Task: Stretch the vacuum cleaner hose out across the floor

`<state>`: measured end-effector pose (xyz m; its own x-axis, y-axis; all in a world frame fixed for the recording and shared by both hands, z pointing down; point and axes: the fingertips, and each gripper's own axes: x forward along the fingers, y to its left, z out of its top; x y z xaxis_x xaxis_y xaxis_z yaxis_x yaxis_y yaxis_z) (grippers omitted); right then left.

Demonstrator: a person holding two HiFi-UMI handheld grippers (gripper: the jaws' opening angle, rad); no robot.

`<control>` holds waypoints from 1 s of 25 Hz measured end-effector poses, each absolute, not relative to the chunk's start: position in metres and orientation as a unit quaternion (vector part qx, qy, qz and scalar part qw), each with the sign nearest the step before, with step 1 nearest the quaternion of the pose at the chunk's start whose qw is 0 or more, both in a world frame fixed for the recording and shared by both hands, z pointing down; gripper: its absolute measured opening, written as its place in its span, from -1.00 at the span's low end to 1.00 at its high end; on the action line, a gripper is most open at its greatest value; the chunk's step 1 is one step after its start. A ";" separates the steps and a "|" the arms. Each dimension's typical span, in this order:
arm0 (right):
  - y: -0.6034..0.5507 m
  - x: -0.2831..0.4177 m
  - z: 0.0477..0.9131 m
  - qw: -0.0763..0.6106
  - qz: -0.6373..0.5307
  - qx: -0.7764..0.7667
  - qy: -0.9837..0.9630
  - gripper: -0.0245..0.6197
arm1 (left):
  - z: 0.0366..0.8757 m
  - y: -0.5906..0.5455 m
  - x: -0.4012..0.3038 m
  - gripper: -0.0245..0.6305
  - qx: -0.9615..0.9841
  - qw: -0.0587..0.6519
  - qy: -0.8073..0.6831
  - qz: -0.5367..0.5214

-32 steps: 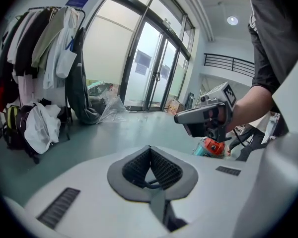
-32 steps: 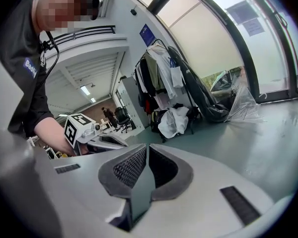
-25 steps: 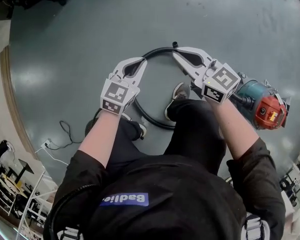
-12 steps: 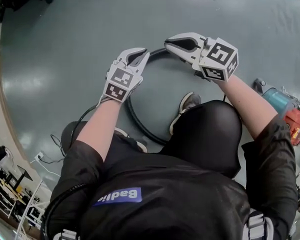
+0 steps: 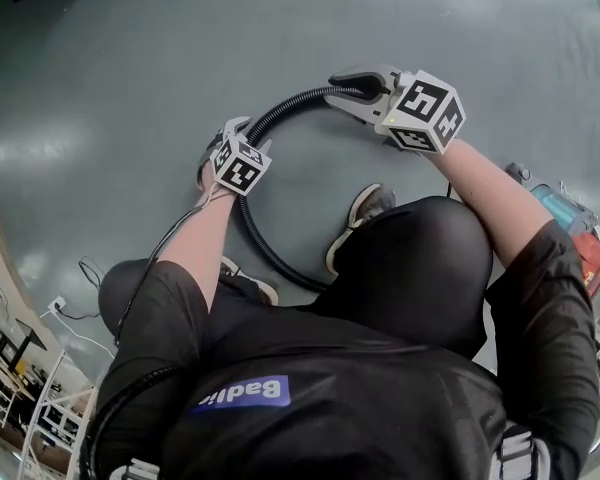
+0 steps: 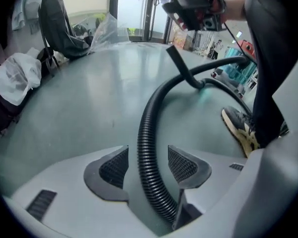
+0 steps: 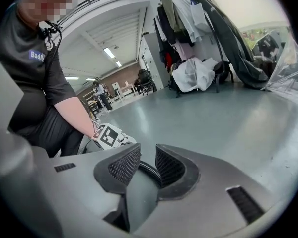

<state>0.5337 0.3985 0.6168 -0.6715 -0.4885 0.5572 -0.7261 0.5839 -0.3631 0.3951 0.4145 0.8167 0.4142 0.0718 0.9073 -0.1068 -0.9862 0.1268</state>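
A bare grey floor (image 5: 130, 88) fills most of the scene. A dark shoe with a pale sole (image 5: 358, 216) stands on it near the middle. At the near left a thin cable (image 5: 88, 268) loops toward a white socket (image 5: 57, 305), with metal shelving (image 5: 20, 368) nearer still. At the far edge, clothes (image 7: 181, 14) hang above a white bundle (image 7: 193, 76). Elsewhere along that edge, a clear plastic bag (image 6: 109, 26) lies beside a dark leaning cover (image 6: 59, 29).

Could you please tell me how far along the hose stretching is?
Done so far: little. The hose bends in an arc beside the person's shoe. In hand: it runs between the jaws of the left gripper and the right gripper; both are opening, and the pads are not pressing it. Left: laying it straight across the floor.
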 end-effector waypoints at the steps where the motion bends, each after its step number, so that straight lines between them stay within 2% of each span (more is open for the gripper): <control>1: 0.400 0.538 0.617 0.212 0.291 0.351 -0.865 -0.67 | 0.826 0.417 0.391 -0.19 0.828 0.082 -0.012 0.555; 10: 0.405 0.532 0.645 0.275 0.278 0.333 -0.858 -0.67 | 0.881 0.434 0.351 -0.17 0.760 0.037 -0.002 0.649; 14: 0.402 0.522 0.647 0.291 0.257 0.304 -0.870 -0.67 | 0.867 0.429 0.348 -0.24 0.744 0.032 0.006 0.668; 18: 0.386 0.500 0.656 0.328 0.209 0.255 -0.885 -0.65 | 0.818 0.411 0.360 -0.26 0.748 0.031 0.012 0.663; 22: 0.373 0.465 0.673 0.387 0.135 0.205 -0.889 -0.32 | 0.755 0.392 0.375 -0.26 0.765 0.017 0.013 0.644; 25: 0.357 0.455 0.684 0.451 0.049 0.175 -0.874 -0.20 | 0.715 0.373 0.378 -0.27 0.772 0.001 0.009 0.635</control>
